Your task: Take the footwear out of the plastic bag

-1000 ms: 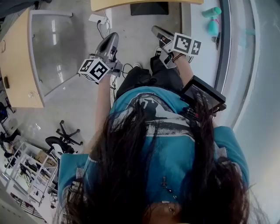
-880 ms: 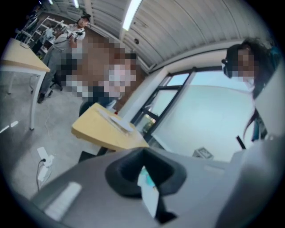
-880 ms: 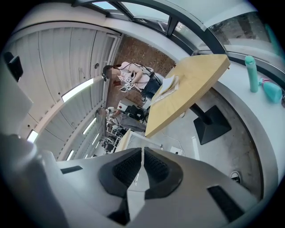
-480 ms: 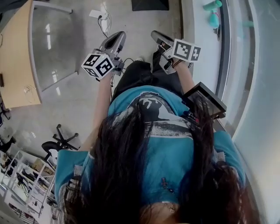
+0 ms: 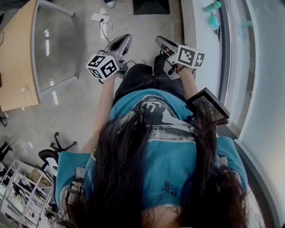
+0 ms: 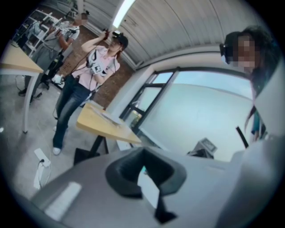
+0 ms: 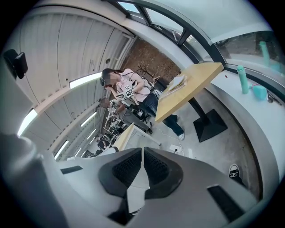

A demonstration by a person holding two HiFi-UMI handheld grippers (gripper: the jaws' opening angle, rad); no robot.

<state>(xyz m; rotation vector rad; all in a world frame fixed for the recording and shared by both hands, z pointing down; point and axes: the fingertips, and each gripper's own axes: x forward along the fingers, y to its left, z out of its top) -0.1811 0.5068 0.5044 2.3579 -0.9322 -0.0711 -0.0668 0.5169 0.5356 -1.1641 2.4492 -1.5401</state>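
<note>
No plastic bag and no footwear to take out shows in any view. In the head view both grippers are held out in front of the person over the grey floor, side by side. My left gripper [image 5: 124, 39] is shut with nothing in it; in the left gripper view its dark pads [image 6: 126, 174] meet. My right gripper [image 5: 159, 41] is also shut and empty, and its ribbed pads [image 7: 156, 167] touch in the right gripper view. A black and white shoe [image 7: 234, 171] shows low on the floor; I cannot tell whether it is worn.
A wooden table [image 5: 13, 58] with a grey floor panel [image 5: 53, 49] lies to the left. A power strip [image 5: 99, 18] and a black table base [image 5: 151, 6] lie ahead. Teal bottles [image 5: 213, 6] stand on the white window ledge at right. Another person [image 6: 95, 62] stands further off.
The floor and the wooden table have slid left in the head view as the person moved. Both grippers have drawn a little closer together and stay shut.
</note>
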